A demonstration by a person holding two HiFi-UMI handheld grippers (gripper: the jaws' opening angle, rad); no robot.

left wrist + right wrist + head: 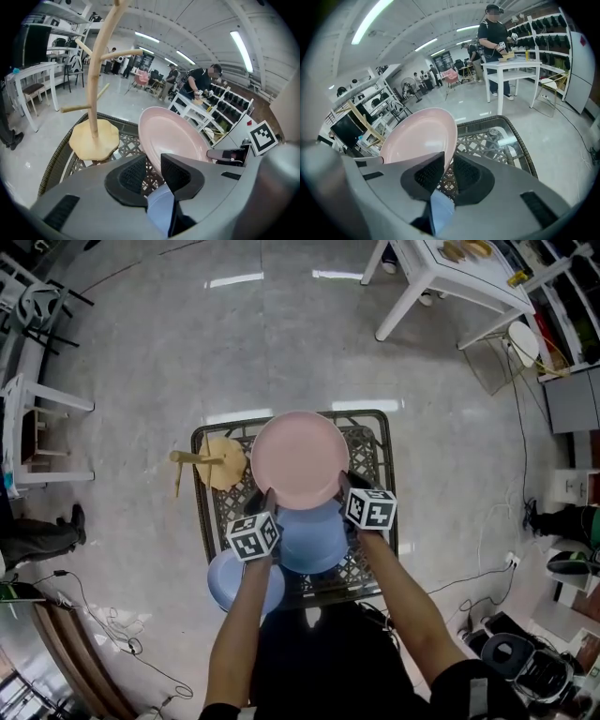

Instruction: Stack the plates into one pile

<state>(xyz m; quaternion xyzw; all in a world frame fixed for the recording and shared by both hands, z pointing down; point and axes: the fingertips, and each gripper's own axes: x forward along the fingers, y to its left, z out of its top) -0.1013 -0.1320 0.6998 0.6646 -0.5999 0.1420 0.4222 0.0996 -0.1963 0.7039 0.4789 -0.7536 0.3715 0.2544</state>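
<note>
A pink plate (pixel 298 457) hangs tilted over the woven table (pixel 382 432), carried by both grippers. My left gripper (pixel 267 498) is shut on its near-left rim. My right gripper (pixel 345 486) is shut on its near-right rim. In the left gripper view the pink plate (pixel 176 136) leans between the jaws of that gripper (pixel 153 171). In the right gripper view the plate's edge (pixel 419 138) is pinched between the pads of that gripper (pixel 449 171). A blue plate (pixel 311 540) lies on the table under my hands. A second blue plate (pixel 232 585) sits at the near-left corner.
A wooden mug tree (pixel 217 463) stands at the table's left edge, close to the pink plate. The small table has a raised woven rim and bare floor around it. A white table (pixel 441 277) stands far right, with a person (pixel 494 42) beside it.
</note>
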